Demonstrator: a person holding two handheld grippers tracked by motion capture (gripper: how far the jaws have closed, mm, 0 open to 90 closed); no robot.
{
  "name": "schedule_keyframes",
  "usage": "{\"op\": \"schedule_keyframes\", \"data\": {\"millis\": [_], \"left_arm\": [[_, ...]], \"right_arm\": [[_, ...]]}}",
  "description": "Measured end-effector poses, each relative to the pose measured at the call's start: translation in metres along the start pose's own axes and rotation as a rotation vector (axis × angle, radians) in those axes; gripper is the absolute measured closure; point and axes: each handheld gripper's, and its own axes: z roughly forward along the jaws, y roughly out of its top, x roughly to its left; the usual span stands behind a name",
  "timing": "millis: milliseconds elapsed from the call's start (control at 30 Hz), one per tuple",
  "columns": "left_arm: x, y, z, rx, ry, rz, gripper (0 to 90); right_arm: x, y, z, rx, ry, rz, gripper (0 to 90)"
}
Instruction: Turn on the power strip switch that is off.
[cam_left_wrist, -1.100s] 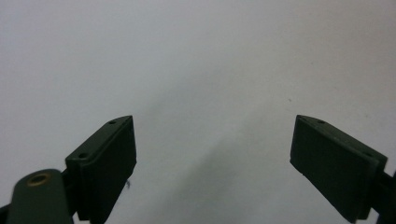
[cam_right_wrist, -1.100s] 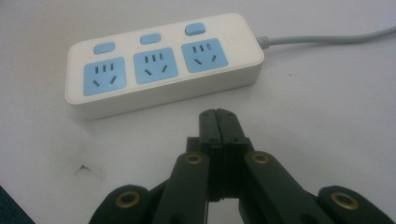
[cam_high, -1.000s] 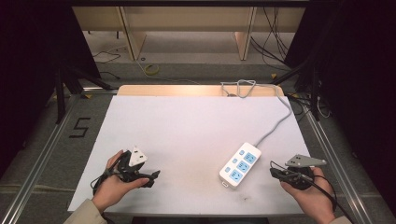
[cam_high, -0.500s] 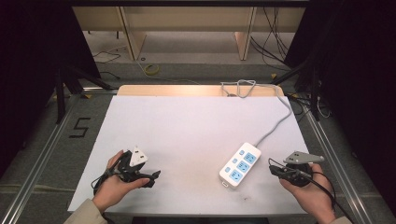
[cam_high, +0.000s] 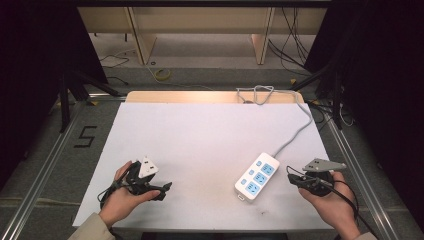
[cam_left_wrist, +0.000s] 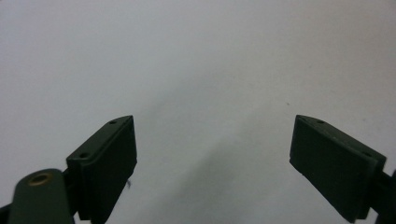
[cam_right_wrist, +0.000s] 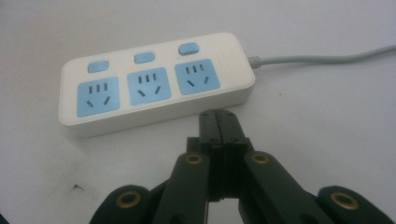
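White plastic power strip (cam_high: 257, 177) w/ three blue sockets lies on the white table (cam_high: 200, 140) toward the near right, just left of the right gripper (cam_high: 290, 176) and apart from it; the right gripper view shows its long side facing the jaws, tips just short of the casing, no contact that I can make out. Long axis runs diagonally in the high view, near-left to far-right: cable end points far-right, the grey cord (cam_high: 295, 132) leaving that end and curving off to the table's far edge, free end points back toward the person. Sockets and switches face up. Right gripper is fully closed, pads pressed together w/ nothing between them. Left gripper (cam_high: 162, 189) sits at the near left of the table, well apart from the strip, jaws spread wide and empty over bare table in its own view (a white three-cornered plate rides on its top). Step in hand, as I read it: approach, w/ the strip not yet touched. Next move probably calls for the closed tips to nudge the strip's side or press a switch, or else to open first, approx. wider than the casing, before any grasp across its short axis.
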Motion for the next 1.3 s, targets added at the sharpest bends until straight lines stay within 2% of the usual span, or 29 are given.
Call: {"op": "schedule_keyframes", "data": {"millis": [600, 1300], "left_arm": [[-0.001, 0.001, 0.000, 0.000, -0.002, -0.001, 14.4], [-0.001, 0.001, 0.000, -0.001, -0.006, -0.003, 14.7]], "right_arm": [[-0.001, 0.007, 0.000, 0.000, 0.000, -0.001, 90.0], [0.003, 0.024, 0.010, 0.015, 0.021, -0.021, 90.0]]}}
